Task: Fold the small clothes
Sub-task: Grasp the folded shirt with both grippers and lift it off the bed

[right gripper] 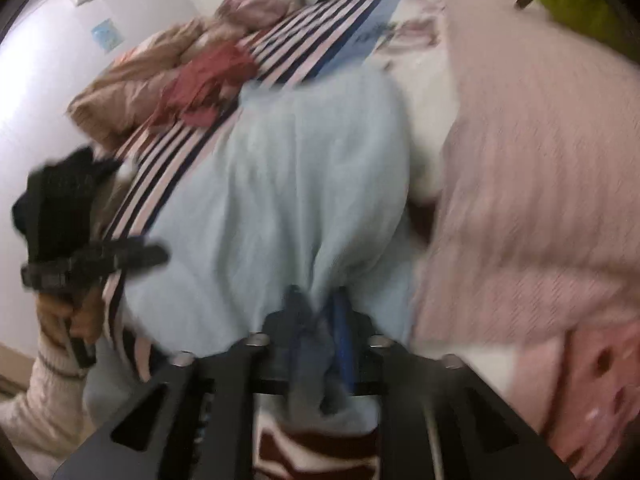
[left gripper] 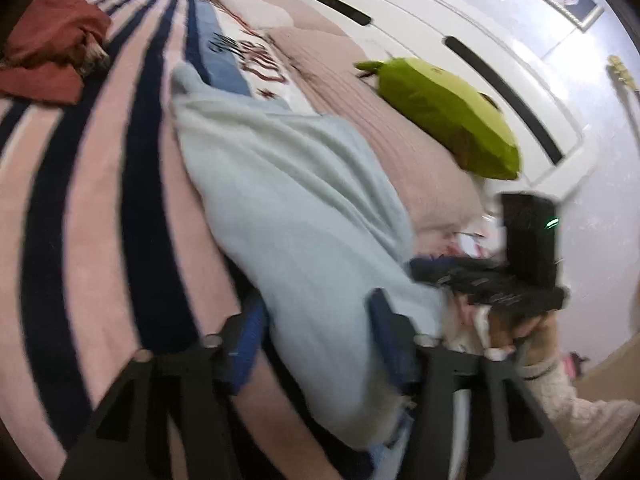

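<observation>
Looking along the left gripper (left gripper: 320, 332), its blue pads stood apart with the pale blue garment (left gripper: 288, 200) lying between them across the striped bed cover (left gripper: 80, 200); whether they pinched the cloth could not be told through the blur. From the right wrist, the right gripper (right gripper: 316, 320) stood narrow, with the garment's near edge bunched between its pads. Judging from this, both corners should travel level and together, keeping the cloth taut and clear of the green cushion (left gripper: 444, 116) and red clothing (right gripper: 208, 84).
</observation>
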`<state>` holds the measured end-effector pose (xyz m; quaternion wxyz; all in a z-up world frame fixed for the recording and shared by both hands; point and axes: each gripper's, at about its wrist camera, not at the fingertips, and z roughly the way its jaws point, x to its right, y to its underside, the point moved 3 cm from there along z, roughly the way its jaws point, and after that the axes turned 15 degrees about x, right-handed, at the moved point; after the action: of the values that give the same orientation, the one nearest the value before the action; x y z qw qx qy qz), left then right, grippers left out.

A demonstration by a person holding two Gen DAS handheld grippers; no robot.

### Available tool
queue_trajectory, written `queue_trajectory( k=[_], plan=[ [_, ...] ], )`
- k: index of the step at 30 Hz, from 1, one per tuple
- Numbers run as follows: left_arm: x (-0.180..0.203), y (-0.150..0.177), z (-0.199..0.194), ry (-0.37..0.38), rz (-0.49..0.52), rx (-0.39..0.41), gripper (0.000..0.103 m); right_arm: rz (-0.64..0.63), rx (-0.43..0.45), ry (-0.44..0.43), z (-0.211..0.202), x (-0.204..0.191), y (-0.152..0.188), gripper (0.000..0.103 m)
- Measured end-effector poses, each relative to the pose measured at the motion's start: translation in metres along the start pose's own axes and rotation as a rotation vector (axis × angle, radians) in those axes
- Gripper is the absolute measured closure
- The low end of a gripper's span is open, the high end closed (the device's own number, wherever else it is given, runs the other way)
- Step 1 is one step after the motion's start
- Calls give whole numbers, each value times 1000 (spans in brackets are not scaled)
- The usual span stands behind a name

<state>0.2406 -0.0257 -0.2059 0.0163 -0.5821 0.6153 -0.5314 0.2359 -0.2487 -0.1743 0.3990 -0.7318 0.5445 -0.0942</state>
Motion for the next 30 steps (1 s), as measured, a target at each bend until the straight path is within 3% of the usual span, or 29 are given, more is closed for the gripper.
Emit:
queue_trajectory(
  k=[1,2,4,6,7,9,10,11,12,13,14,17,20,23,30],
  plan=[
    [-4,-5,1,-28,3,15,31,-7,57,21,-4,1,-18,36],
    [-8,-11,5,-37,-4,21,30,-17,88,27,-2,2,-30,22],
    [-18,-17,12,-28,-48,12,30,-15,41,34,15,6,-49,21],
    [-27,-25,23,-33,-81,13,30,4,-75,24,42,11,-55,22],
    [-30,-27,27,-39,-82,14,35,-12,-165,33,63,12,-53,22],
    [-35,-29,37,-58,-92,5,57,-69,-215,4,82,3,-45,20],
    [-37,-29,42,-63,-104,-5,76,-82,-216,-5,85,1,-43,19],
    [-39,-29,46,-71,-106,-8,87,-79,-210,-5,86,0,-41,24],
    [-39,-30,49,-73,-100,-2,90,-62,-191,-26,86,1,-41,32],
    [-38,-31,51,-74,-91,1,93,-45,-180,-51,87,1,-42,54],
    [-36,-32,51,-79,-79,5,94,3,-172,-89,88,4,-41,66],
    [-22,-40,41,-99,-26,25,95,68,-133,-139,85,8,-44,81],
    [1,-58,19,-83,43,61,95,63,-56,-174,70,-12,-56,83],
    [29,-85,-21,-112,155,111,96,26,34,-231,50,-48,-77,85],
    [63,-156,-161,-240,291,265,96,-72,215,-417,1,-178,-139,85]
  ],
)
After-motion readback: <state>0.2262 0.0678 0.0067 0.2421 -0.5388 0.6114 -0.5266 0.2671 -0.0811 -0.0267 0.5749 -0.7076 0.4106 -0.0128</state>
